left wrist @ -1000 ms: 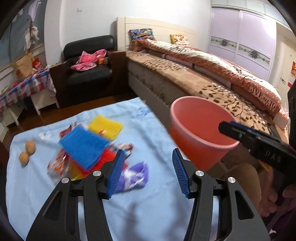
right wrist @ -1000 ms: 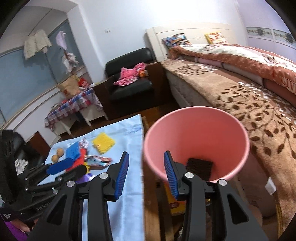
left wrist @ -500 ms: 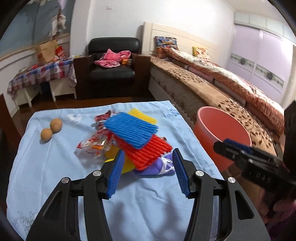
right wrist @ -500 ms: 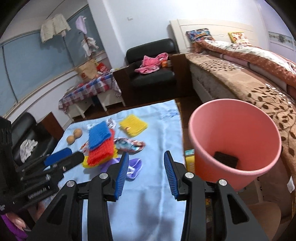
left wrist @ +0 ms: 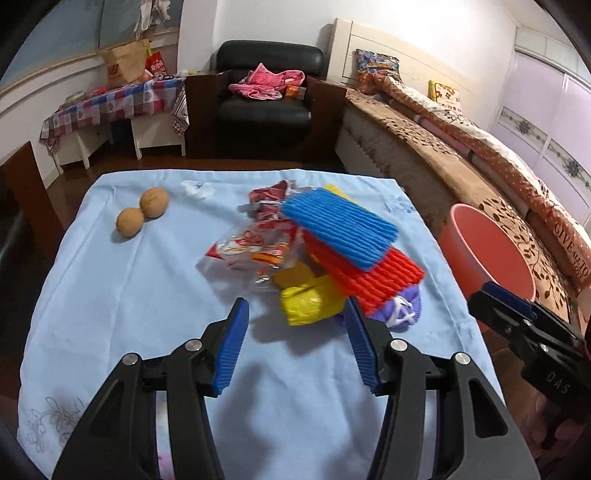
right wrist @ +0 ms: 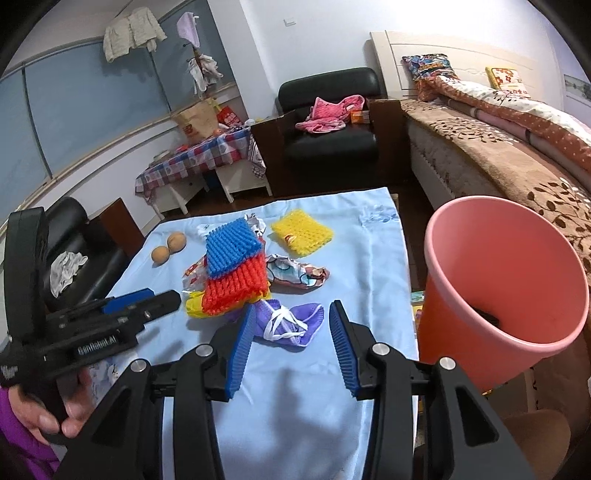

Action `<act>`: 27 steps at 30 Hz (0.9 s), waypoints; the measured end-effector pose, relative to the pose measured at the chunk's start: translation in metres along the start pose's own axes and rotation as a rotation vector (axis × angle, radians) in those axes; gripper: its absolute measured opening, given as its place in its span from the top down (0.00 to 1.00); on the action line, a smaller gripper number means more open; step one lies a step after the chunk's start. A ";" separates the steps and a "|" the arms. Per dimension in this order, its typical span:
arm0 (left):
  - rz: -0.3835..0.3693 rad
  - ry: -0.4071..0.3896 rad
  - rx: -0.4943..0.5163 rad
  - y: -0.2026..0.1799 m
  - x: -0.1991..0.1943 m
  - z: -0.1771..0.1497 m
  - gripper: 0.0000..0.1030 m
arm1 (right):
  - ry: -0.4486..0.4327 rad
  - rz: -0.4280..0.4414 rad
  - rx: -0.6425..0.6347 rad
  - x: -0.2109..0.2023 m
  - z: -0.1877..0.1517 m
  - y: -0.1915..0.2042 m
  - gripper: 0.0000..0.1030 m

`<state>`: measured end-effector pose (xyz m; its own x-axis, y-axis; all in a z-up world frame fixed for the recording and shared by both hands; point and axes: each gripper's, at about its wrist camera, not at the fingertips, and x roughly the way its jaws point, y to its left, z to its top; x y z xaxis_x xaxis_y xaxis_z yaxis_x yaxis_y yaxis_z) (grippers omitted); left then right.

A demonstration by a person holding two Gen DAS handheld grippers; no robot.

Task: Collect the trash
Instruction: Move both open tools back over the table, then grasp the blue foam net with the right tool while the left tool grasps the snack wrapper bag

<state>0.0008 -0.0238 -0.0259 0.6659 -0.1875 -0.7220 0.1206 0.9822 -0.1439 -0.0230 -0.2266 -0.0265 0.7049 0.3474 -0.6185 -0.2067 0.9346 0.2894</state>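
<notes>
Bed quilt (left wrist: 569,240) reads "GIVE ALL TO", perhaps; right gripper (left wrist: 554,384) "DAS"

Landmark: black leather armchair (left wrist: 264,92) at far white wall (left wrist: 258,22), pink clothes (left wrist: 267,79) on seat. Left of it: low table w/ checked cloth (left wrist: 110,107), blue wall panels (right wrist: 92,107) behind. Right of it: bed (left wrist: 461,147) w/ white headboard, brown leaf-print cover; lilac wardrobe doors (left wrist: 546,99) beyond. Dark wood floor (left wrist: 81,177) in front.

Trash pile mid-table on the light-blue cloth (right wrist: 373,266): blue foam net (right wrist: 231,249) atop red net (right wrist: 236,286), yellow net (right wrist: 301,236) behind, purple mask (right wrist: 291,323) nearest, crumpled wrappers (left wrist: 251,251) left; pink bin (right wrist: 502,291) right of cloth, upright.
</notes>
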 end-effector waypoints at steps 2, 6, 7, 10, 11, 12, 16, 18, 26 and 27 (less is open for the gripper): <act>0.008 -0.002 0.001 0.008 0.000 0.000 0.48 | 0.006 0.004 0.004 0.002 0.000 -0.001 0.60; 0.001 -0.017 0.011 0.019 0.003 0.006 0.48 | 0.021 0.010 0.009 0.006 0.000 -0.003 0.60; -0.004 -0.025 0.023 0.019 0.004 0.009 0.48 | 0.022 0.010 0.006 0.007 0.001 -0.003 0.60; -0.019 -0.035 0.056 0.015 0.007 0.015 0.48 | 0.017 0.008 -0.007 0.009 0.002 -0.001 0.60; -0.023 -0.039 0.073 0.013 0.009 0.017 0.48 | 0.016 0.007 -0.013 0.009 0.003 0.000 0.60; -0.021 -0.043 0.088 0.011 0.012 0.019 0.48 | 0.014 0.007 -0.018 0.009 0.004 0.001 0.60; -0.023 -0.033 0.137 0.008 0.029 0.027 0.48 | 0.014 0.014 -0.040 0.013 0.010 0.006 0.59; -0.021 -0.024 0.137 0.011 0.038 0.030 0.48 | 0.015 0.028 -0.042 0.015 0.014 0.009 0.58; -0.079 0.028 0.096 0.029 0.057 0.027 0.92 | 0.025 0.085 -0.082 0.032 0.037 0.026 0.55; -0.083 0.030 0.086 0.031 0.057 0.026 0.95 | 0.026 0.088 -0.087 0.034 0.040 0.028 0.55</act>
<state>0.0619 -0.0039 -0.0540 0.6291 -0.2675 -0.7298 0.2379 0.9601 -0.1469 0.0224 -0.1918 -0.0105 0.6636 0.4288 -0.6130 -0.3257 0.9033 0.2793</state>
